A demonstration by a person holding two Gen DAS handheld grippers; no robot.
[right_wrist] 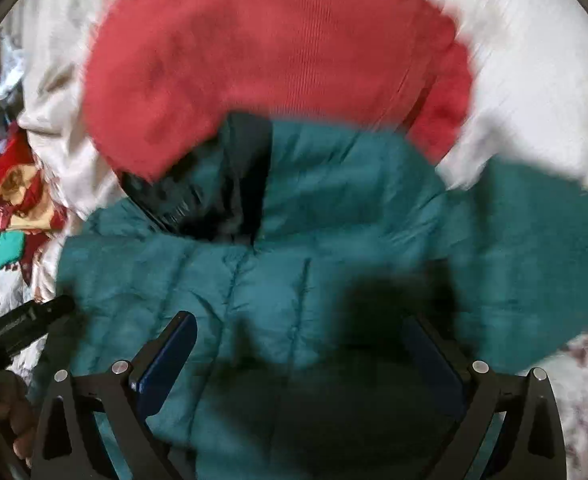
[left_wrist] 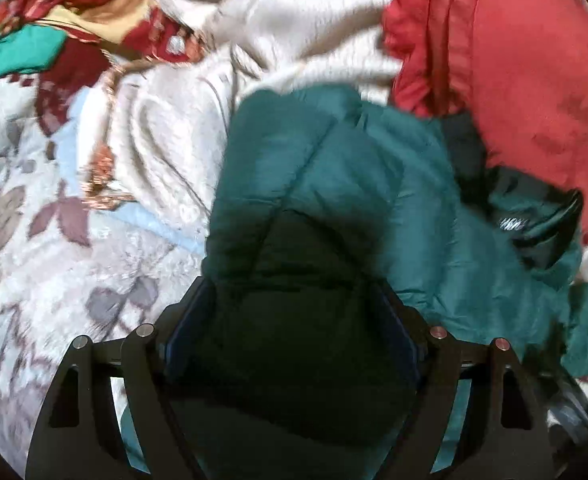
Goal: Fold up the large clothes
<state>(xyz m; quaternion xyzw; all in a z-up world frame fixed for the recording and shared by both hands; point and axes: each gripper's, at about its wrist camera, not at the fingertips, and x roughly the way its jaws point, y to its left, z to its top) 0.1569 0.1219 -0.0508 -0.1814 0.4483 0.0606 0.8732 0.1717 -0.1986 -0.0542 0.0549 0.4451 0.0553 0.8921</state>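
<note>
Left gripper (left_wrist: 291,312) jaws stand wide, with a dark, shadowed fold of the teal puffer jacket (left_wrist: 334,168) filling the gap; whether the pads press on it is not clear. Right gripper (right_wrist: 300,356) jaws also wide, pads apart, hovering over jacket fabric with nothing pinched.

Left wrist view, left to right: floral bedspread (left_wrist: 21,216) fills the left side, a red-gold patterned cloth (left_wrist: 93,4) sits upper left, cream blanket (left_wrist: 294,12) top centre. The jacket runs from bottom centre up toward the right, with a padded lobe pointing to frame centre top. Its black collar lining with a small label (left_wrist: 512,224) lies at right. Red pillow (left_wrist: 534,80) with a ruffled edge sits upper right, overlapping the jacket's top edge.

Right wrist view, left to right: a person's hand (right_wrist: 9,412) at the lower left edge holds the black body of the other gripper, cut off by the frame. The jacket spreads across the middle, long axis roughly left-right, collar opening (right_wrist: 213,192) pointing up toward the red pillow, a sleeve reaching to the right edge.

Both views are motion-blurred. Jacket hem is hidden under the grippers; label text unreadable.
</note>
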